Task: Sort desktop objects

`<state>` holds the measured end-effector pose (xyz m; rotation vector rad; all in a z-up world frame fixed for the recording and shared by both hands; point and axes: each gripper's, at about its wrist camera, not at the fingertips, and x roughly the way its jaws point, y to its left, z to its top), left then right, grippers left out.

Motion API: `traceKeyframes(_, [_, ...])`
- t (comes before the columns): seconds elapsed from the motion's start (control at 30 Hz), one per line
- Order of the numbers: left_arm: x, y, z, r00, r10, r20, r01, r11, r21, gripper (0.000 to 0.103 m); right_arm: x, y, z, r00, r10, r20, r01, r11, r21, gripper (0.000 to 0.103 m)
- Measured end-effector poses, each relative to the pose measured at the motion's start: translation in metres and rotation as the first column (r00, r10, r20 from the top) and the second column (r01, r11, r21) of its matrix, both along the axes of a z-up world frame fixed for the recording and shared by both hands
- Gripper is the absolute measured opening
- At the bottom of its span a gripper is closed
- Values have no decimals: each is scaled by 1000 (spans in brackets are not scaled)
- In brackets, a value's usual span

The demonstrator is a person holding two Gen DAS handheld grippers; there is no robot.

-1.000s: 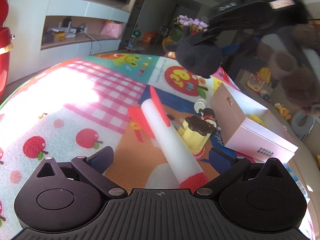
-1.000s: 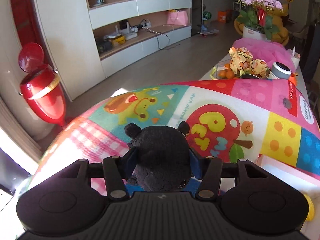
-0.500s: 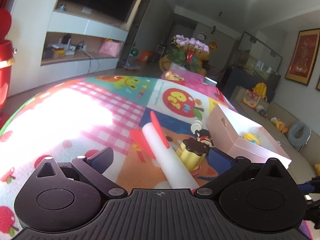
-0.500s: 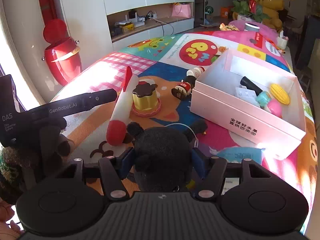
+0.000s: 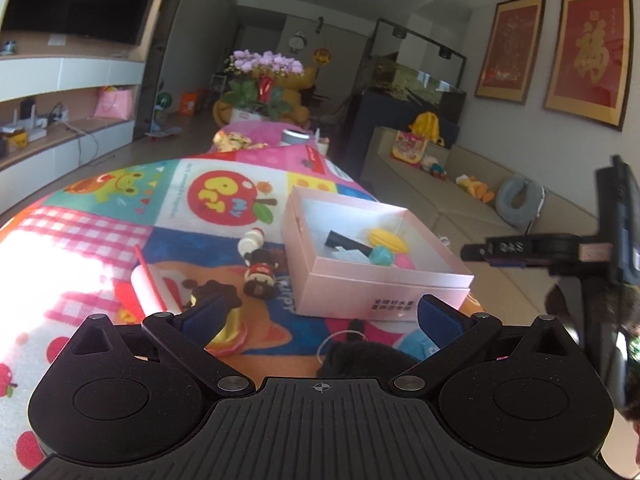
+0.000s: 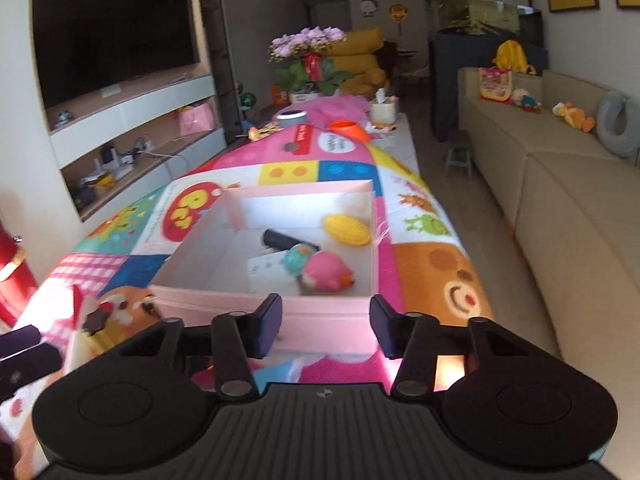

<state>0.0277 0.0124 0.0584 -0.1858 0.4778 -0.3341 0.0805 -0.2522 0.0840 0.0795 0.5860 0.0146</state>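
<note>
Jaws on both grippers stand apart and grasp nothing. We find the left gripper point(image 5: 320, 312) spread wide above the patterned mat point(image 5: 100, 236), with the black plush toy point(image 5: 360, 354) lying on the mat just below and between its fingers, not touched by either blue pad so far as we can see. A thin white loop of cord sits at the toy's upper edge.

We record the pink box point(image 5: 372, 276) open on the mat, ahead and to the right of the left gripper. Inside it we see a yellow corn-shaped toy point(image 6: 346, 230), a black cylinder point(image 6: 286, 240), a teal ball point(image 6: 298, 260), a pink round toy point(image 6: 326, 276) and a white card beneath them. The right gripper point(image 6: 325, 330) is released and hovers at the near wall of this box, its fingers level with the rim.

Left of the box, on the mat, we note a small figurine in red and black point(image 5: 260, 270) lying on its side, a yellow pudding-shaped toy with a brown top point(image 5: 222, 312) partly behind the left finger, and a white foam roll with a red strip point(image 5: 146, 280) beside it. A light blue item shows between the plush toy and the box; we cannot tell what it is. The right gripper's body appears at the right edge of the left wrist view.
</note>
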Motion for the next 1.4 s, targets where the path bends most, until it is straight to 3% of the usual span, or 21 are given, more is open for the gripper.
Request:
traceKeyframes(0.13, [-6,7,-1,1000,16,-9,-16,1000,23,103,64,-7,-12,996,-79,-28,77,993,-85,42])
traceKeyframes(0.27, [-6,22,-6,998,61,-34,-60,998,23,103,103,-7,-29,991,-9,-137,-7,993,-119,27])
traceKeyframes(0.33, [-7,27,-8,996,75,-47,-75,997,20,103,104,3,-36,988,39,-150,-62,987,-149,25])
traceKeyframes(0.43, [-6,28,-10,996,75,-57,-75,997,11,103,93,27,-42,991,68,-119,-100,951,-291,25])
traceKeyframes(0.57, [-9,20,-11,998,30,-61,-29,999,13,103,83,32,-37,981,141,-133,-170,956,-240,24])
traceKeyframes(0.7, [-12,-1,-11,996,-64,-56,68,995,76,103,67,37,-30,976,192,-101,-213,940,-266,24])
traceKeyframes(0.73, [-12,-9,-12,994,-92,-59,98,989,109,103,61,35,-26,977,193,-86,-209,944,-257,27])
traceKeyframes(0.8, [-13,-27,-17,987,-143,-66,153,973,176,103,43,29,-12,982,182,-41,-187,953,-237,41])
traceKeyframes(0.87, [-13,-43,-24,981,-179,-69,190,951,244,103,22,22,-1,986,168,7,-163,964,-212,69])
traceKeyframes(0.97, [-10,-62,-33,983,-169,-73,184,918,351,103,-10,11,9,986,167,24,-162,977,-139,87])
traceKeyframes(1.1, [-7,-53,-30,988,-140,-70,155,932,328,103,-37,12,-3,977,203,-59,-204,979,-20,92])
traceKeyframes(1.3, [-9,-22,-13,1000,-20,-1,19,935,353,103,-59,36,-43,956,243,-165,-246,969,2,92])
traceKeyframes(1.4, [-4,-5,-7,996,83,14,-82,922,377,103,-69,44,-53,948,260,-186,-261,965,17,92])
